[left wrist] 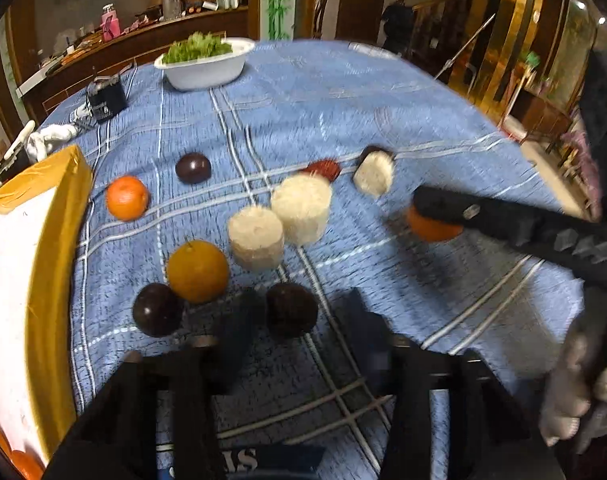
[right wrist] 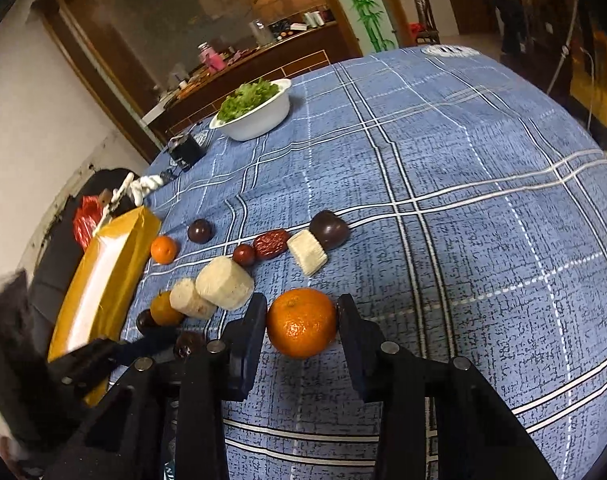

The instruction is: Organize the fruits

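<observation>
Up top, a white bowl (right wrist: pixel 263 118) holds green lettuce (right wrist: pixel 247 98). Nearer, the right gripper (right wrist: pixel 301 322) pinches a tangerine (right wrist: pixel 302 322); the left gripper (left wrist: pixel 293 310) straddles a dark passion fruit (left wrist: pixel 292 310), contact unclear in the blur.

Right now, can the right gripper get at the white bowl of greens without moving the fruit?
Probably not yet: the right gripper is closed around an orange, and the white bowl sits at the far table edge.

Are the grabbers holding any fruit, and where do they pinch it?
The right gripper pinches a mandarin across its middle, one jaw on each side. The left gripper has a dark passion fruit between its jaws; contact is blurred.
</observation>
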The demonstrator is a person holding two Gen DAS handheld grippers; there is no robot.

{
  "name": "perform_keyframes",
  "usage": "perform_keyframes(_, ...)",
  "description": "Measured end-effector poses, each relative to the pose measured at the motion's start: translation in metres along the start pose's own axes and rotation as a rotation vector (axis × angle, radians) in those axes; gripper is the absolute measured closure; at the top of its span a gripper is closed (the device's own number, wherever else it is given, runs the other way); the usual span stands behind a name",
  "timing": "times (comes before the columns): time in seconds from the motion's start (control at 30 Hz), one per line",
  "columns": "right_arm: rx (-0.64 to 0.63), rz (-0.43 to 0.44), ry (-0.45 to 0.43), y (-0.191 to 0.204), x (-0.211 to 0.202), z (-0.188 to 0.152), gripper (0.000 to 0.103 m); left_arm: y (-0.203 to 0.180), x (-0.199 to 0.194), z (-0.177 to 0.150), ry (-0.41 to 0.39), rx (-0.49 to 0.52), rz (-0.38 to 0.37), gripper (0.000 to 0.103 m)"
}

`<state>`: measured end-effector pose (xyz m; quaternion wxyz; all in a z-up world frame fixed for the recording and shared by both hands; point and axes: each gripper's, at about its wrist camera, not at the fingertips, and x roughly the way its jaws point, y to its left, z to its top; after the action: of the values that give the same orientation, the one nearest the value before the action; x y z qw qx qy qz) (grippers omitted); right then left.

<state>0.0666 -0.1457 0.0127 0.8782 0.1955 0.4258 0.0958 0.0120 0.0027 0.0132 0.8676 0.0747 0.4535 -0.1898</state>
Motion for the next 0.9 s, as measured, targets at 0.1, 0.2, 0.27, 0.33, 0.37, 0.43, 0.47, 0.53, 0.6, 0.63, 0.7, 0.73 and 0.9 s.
perform_keyframes(0.1, 0.003, -0.006, -0.001, 0.000, 0.001, 0.000, 0.064, 0.000, -0.001, -0.002, -0.015, 0.006, 0.032, 0.081)
perform_keyframes(0.2, -0.009, -0.044, -0.013, 0.002, 0.001, 0.000, 0.064, 0.009, -0.013, -0.005, -0.032, -0.042, 0.030, 0.081)
perform_keyframes(0.27, -0.010, -0.065, -0.026, 0.001, 0.000, 0.000, 0.064, 0.018, -0.028, -0.008, -0.055, -0.092, 0.016, 0.081)
perform_keyframes(0.33, -0.006, -0.077, -0.041, -0.002, -0.002, 0.001, 0.064, 0.033, -0.050, -0.013, -0.085, -0.147, 0.013, 0.081)
perform_keyframes(0.37, -0.005, -0.080, -0.046, -0.003, -0.002, 0.001, 0.064, 0.041, -0.060, -0.017, -0.096, -0.166, 0.014, 0.081)
perform_keyframes(0.43, -0.011, -0.079, -0.054, -0.002, -0.003, 0.000, 0.064, 0.060, -0.082, -0.026, -0.123, -0.210, 0.034, 0.080)
perform_keyframes(0.47, -0.018, -0.077, -0.057, 0.000, -0.004, 0.000, 0.064, 0.072, -0.093, -0.031, -0.133, -0.235, 0.046, 0.080)
perform_keyframes(0.53, -0.043, -0.090, -0.064, 0.010, -0.007, -0.001, 0.064, 0.102, -0.116, -0.045, -0.154, -0.298, 0.080, 0.080)
perform_keyframes(0.6, -0.081, -0.064, -0.070, 0.032, -0.013, -0.004, 0.064, 0.128, -0.133, -0.058, -0.167, -0.354, 0.117, 0.080)
perform_keyframes(0.63, -0.110, -0.037, -0.067, 0.050, -0.017, -0.007, 0.064, 0.142, -0.139, -0.065, -0.176, -0.384, 0.133, 0.080)
perform_keyframes(0.7, -0.174, 0.014, -0.053, 0.087, -0.021, -0.014, 0.063, 0.171, -0.149, -0.077, -0.191, -0.454, 0.156, 0.080)
perform_keyframes(0.73, -0.216, 0.043, -0.043, 0.110, -0.022, -0.018, 0.063, 0.185, -0.153, -0.084, -0.197, -0.492, 0.164, 0.080)
perform_keyframes(0.9, -0.358, 0.198, 0.048, 0.208, -0.007, -0.042, 0.063, 0.239, -0.166, -0.111, -0.220, -0.605, 0.220, 0.080)
